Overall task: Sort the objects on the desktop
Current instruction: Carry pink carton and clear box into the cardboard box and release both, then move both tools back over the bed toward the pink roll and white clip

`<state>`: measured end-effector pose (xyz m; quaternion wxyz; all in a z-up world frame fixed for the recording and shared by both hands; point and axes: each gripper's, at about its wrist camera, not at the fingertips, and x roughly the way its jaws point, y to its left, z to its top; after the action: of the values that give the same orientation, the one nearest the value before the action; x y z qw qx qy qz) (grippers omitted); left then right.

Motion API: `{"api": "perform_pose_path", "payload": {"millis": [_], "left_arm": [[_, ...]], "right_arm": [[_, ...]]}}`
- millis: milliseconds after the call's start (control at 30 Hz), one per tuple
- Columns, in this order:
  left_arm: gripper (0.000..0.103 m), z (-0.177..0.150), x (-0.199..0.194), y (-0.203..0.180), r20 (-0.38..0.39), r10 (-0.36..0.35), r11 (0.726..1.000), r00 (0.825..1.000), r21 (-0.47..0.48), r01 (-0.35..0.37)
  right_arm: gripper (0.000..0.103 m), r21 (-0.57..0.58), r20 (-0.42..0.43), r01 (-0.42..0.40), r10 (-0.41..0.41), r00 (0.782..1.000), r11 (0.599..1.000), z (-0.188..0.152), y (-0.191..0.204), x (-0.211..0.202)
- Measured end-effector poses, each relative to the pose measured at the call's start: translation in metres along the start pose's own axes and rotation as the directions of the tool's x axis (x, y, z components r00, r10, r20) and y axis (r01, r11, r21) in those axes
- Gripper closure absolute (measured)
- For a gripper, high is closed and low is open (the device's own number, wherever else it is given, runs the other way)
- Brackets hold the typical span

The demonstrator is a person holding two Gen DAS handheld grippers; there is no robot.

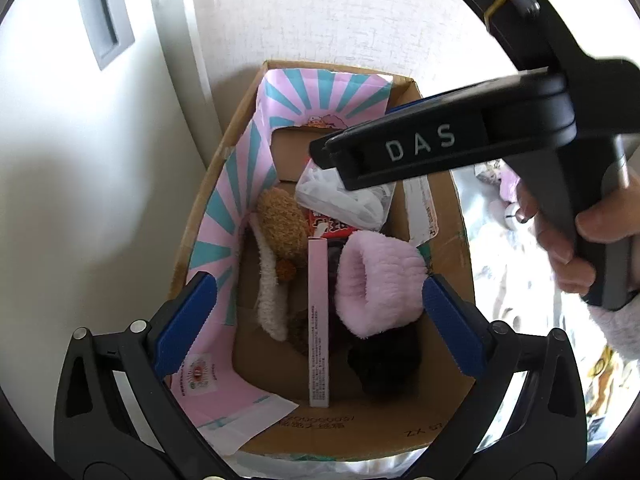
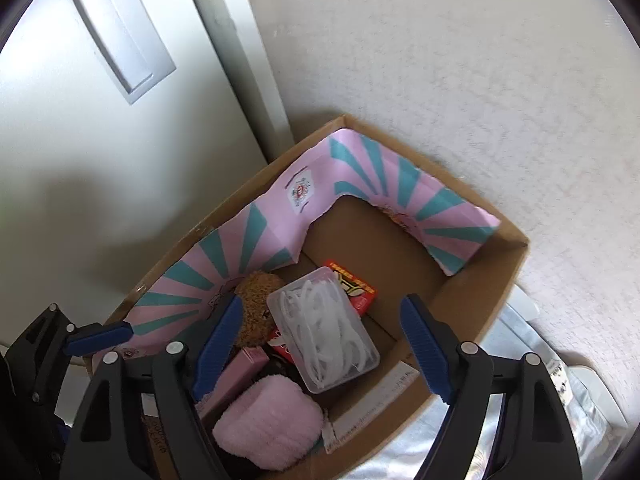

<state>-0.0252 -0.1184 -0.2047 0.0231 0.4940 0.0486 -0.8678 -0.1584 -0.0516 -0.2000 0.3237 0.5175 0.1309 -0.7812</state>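
Pink fluffy cuff [image 1: 380,280] lies between left gripper's [image 1: 320,316] spread jaws.

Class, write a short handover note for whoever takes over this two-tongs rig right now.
Left tongs: open, empty, above the cardboard box.
Right tongs: open, empty, above the clear plastic case.
In the box: the case, pink fluffy band, brown plush toy, pink carton, red packet.
Left: items lie outside the box on the right; unclear which.
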Motion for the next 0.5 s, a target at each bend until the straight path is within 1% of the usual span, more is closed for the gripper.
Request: {"api": "perform_pose_path", "payload": {"millis": [100, 300, 500], "left_arm": [[0.001, -0.001, -0.006, -0.003, 0.008, -0.003, 1.0, 1.0, 0.002, 0.003], [0.001, -0.009, -0.026, -0.004, 0.019, -0.017, 1.0, 1.0, -0.024, 0.018], [0.001, -0.013, -0.049, -0.013, 0.046, -0.003, 1.0, 0.999, -0.009, 0.003]], "right_arm": [[0.025, 0.001, 0.012, 0.031, -0.031, 0.999, 1.0, 0.0, 0.006, -0.007], [0.025, -0.007, 0.042, 0.125, -0.125, 0.991, 0.992, -0.017, 0.006, -0.035], [0.025, -0.007, 0.084, 0.161, -0.16, 0.984, 0.987, -0.029, 0.012, -0.059]]}}
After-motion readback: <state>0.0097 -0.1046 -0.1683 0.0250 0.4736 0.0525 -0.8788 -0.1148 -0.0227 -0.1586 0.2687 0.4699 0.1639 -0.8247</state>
